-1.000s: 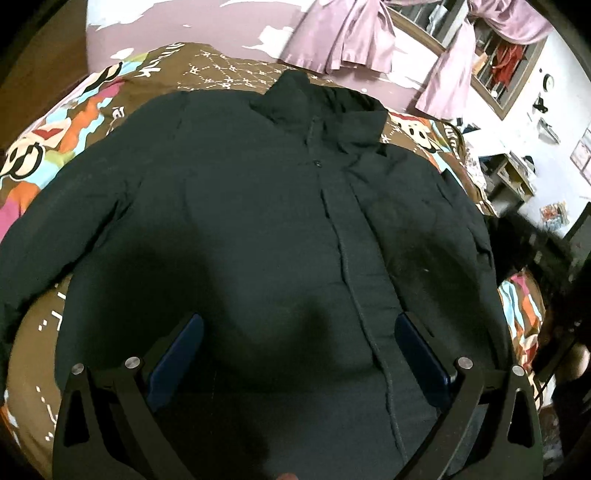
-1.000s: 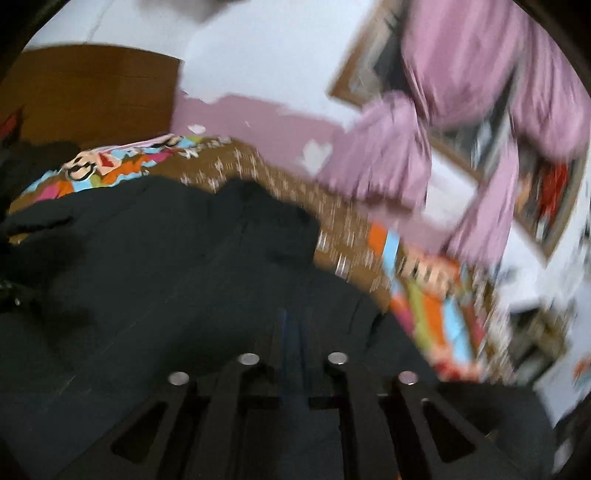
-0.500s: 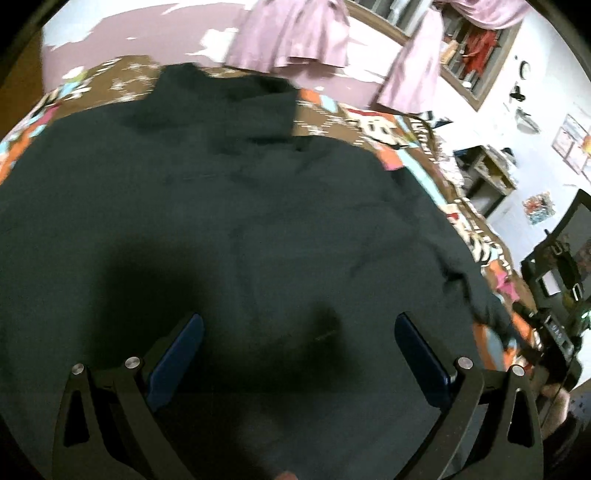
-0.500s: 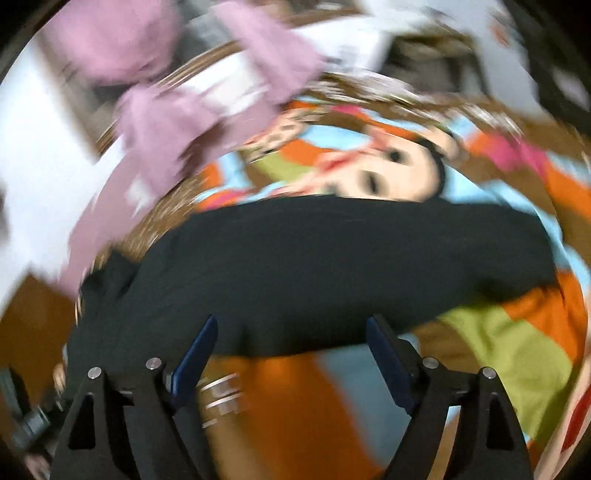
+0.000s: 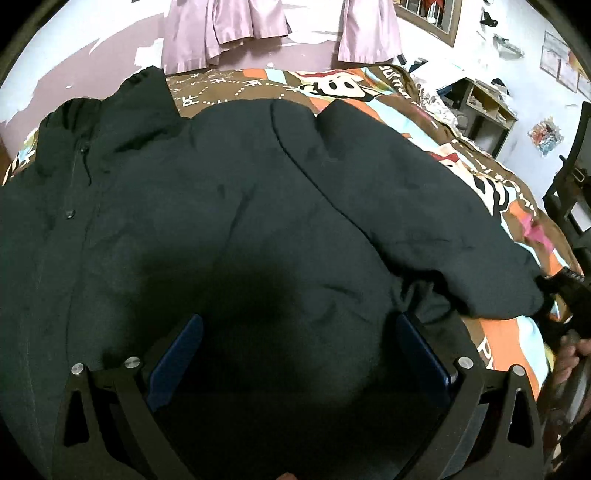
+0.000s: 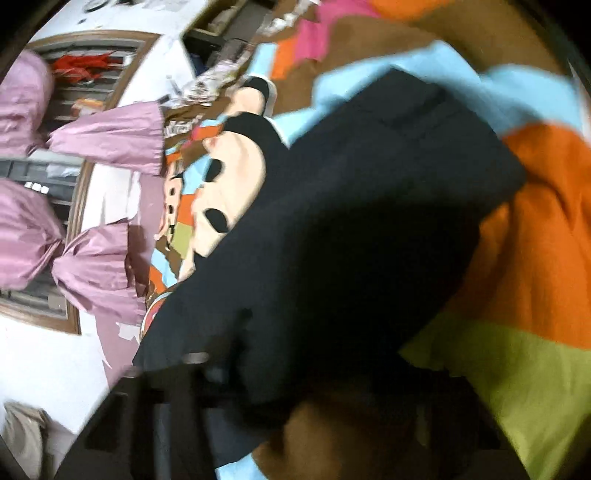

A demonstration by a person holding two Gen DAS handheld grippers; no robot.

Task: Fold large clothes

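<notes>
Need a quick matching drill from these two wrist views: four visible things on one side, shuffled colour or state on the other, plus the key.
Things:
1. jacket
2. curtains
3. left claw
4. bedspread

Descriptions:
A. pink, hanging at the far wall
B. open, blue pads wide apart above dark fabric
C. dark, spread over the bed with one sleeve stretched out to the side
D. colourful cartoon print with brown, orange and light blue patches

Pairs: 1-C, 2-A, 3-B, 4-D
</notes>
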